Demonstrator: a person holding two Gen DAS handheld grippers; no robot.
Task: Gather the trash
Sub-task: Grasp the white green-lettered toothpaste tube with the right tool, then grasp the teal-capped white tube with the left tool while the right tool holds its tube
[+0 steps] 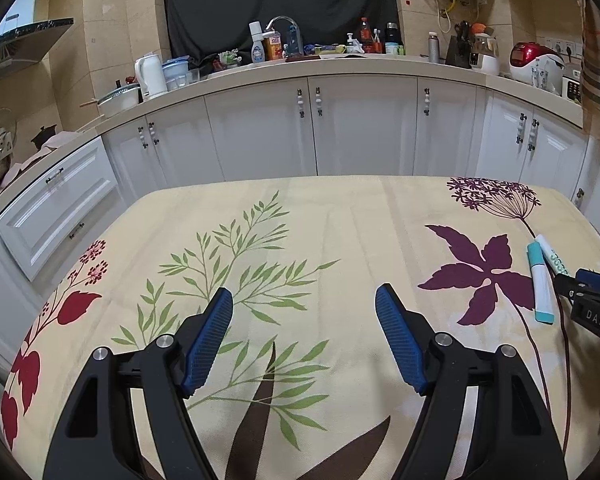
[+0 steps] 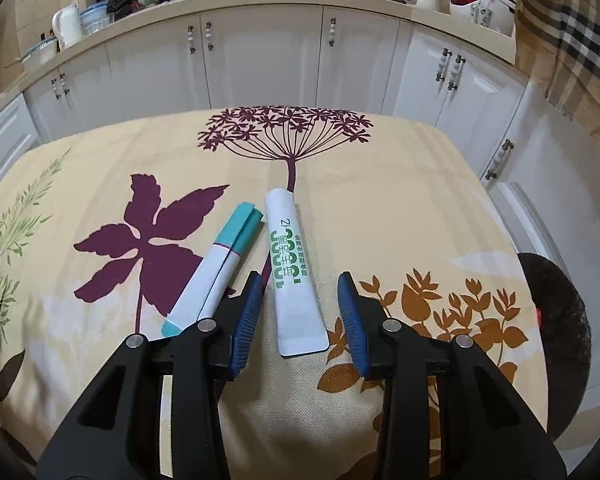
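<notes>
A white sachet with green print [image 2: 292, 272] lies on the floral tablecloth [image 2: 380, 200]. Its near end lies between the fingers of my right gripper [image 2: 300, 284], which is open and low over the cloth, not clamped on it. A white and teal packet [image 2: 216, 272] lies just left of the sachet, by the left finger. Both pieces show in the left wrist view at the far right, the teal packet [image 1: 540, 280] and the sachet [image 1: 554, 256]. My left gripper [image 1: 304, 300] is open and empty over the green leaf print.
A dark mesh bin [image 2: 556, 336] stands off the table's right edge. White kitchen cabinets [image 1: 360, 128] with a crowded counter [image 1: 340, 60] run behind the table. The right gripper's body [image 1: 592, 304] shows at the left wrist view's right edge.
</notes>
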